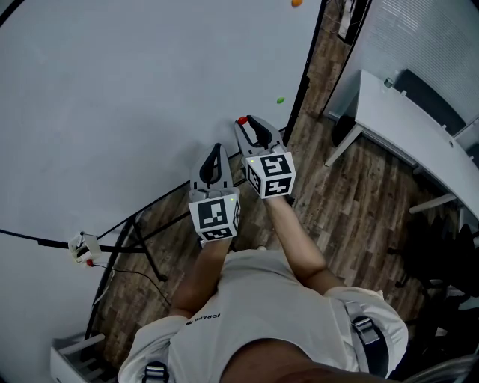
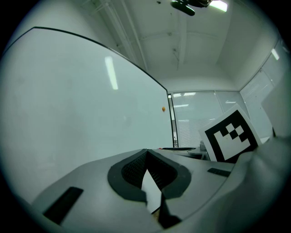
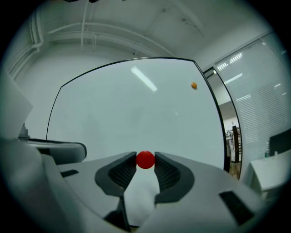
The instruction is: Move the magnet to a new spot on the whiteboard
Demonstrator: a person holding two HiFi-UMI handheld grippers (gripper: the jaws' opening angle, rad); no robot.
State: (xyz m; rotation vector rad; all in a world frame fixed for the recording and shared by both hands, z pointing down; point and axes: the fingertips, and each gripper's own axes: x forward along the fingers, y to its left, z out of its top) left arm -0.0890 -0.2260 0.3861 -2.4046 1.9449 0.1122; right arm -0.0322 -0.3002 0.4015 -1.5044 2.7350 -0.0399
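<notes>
A small round red magnet [image 3: 145, 159] sits between the tips of my right gripper [image 3: 145, 160], whose pads press on both its sides. In the head view the same red magnet [image 1: 242, 120] shows at the tip of the right gripper [image 1: 245, 123], near the whiteboard's [image 1: 135, 97] lower right edge. My left gripper [image 1: 216, 152] hangs beside it, lower and to the left, with its jaws closed and nothing in them [image 2: 146, 152]. An orange magnet [image 3: 194, 85] sticks high on the board, also visible as an orange magnet [image 1: 297, 3] at the top. A green magnet [image 1: 281, 100] sits near the board's right edge.
The whiteboard's black stand legs [image 1: 142, 239] and a small white holder [image 1: 84, 247] lie at the lower left. A white desk [image 1: 408, 127] and dark chairs [image 1: 441, 254] stand to the right on the wooden floor [image 1: 359, 202]. A person's torso fills the bottom.
</notes>
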